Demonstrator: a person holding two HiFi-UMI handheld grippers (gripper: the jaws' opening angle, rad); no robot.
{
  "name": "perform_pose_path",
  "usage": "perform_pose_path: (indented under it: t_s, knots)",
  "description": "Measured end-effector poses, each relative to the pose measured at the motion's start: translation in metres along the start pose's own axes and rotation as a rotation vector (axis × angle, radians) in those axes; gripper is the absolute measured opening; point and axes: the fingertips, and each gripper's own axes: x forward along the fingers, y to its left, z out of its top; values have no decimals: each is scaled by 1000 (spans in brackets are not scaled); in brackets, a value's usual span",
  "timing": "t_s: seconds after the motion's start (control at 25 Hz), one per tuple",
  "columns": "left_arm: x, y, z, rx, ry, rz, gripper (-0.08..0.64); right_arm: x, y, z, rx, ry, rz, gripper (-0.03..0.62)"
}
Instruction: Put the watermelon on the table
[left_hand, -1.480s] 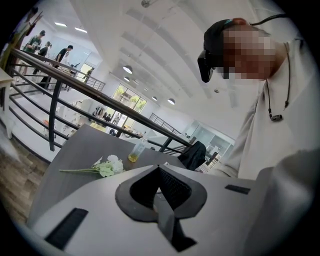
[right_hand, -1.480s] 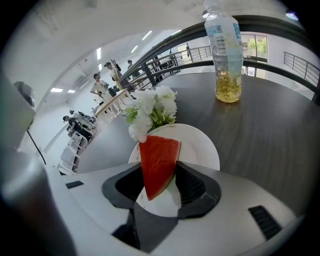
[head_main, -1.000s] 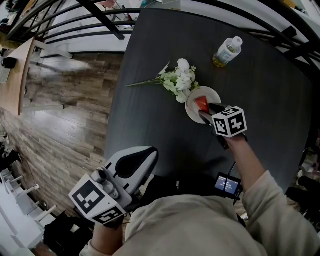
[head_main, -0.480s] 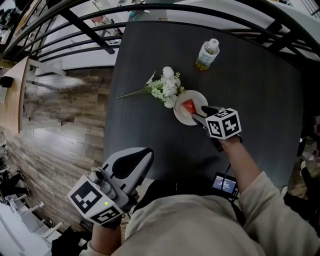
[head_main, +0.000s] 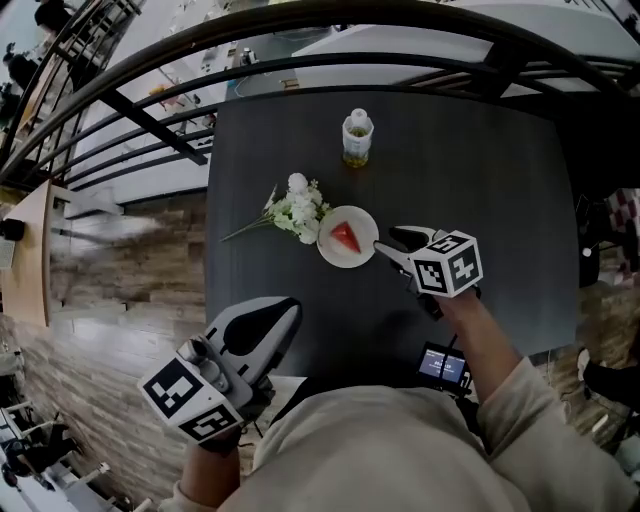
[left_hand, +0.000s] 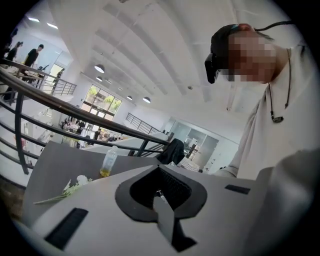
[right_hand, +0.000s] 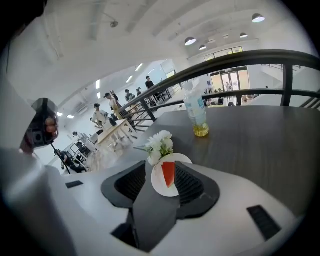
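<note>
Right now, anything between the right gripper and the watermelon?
Nothing visible. The right gripper, jaws apart and empty though just closing slightly, is beside the plate's right edge, with a clear line to the watermelon on it. The flowers lie off the plate's left side, the bottle farther back.

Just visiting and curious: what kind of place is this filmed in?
Probably a large open hall, perhaps a canteen or shared workspace: the dark table stands beside a black railing, people stand near other tables farther off, and round lamps dot a high white ceiling.
</note>
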Motion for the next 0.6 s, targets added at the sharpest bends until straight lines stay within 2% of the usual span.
perform_pose_path:
  t_s: [0.16,0.28,0.32,0.6]
  knots:
    - [12,-22,16,35,-1,-54,3,-48,15,16,26,-109,29,143]
    - [19,-41,25,56,3,-106,3,-89,28,23,36,-204,49,48]
    - [23,-46,28,65,5,-128,3,-103,31,27,36,-236,50,36]
    - [43,-76,44,104,-13,-242,3,-177,52,34,32,-388,59,17]
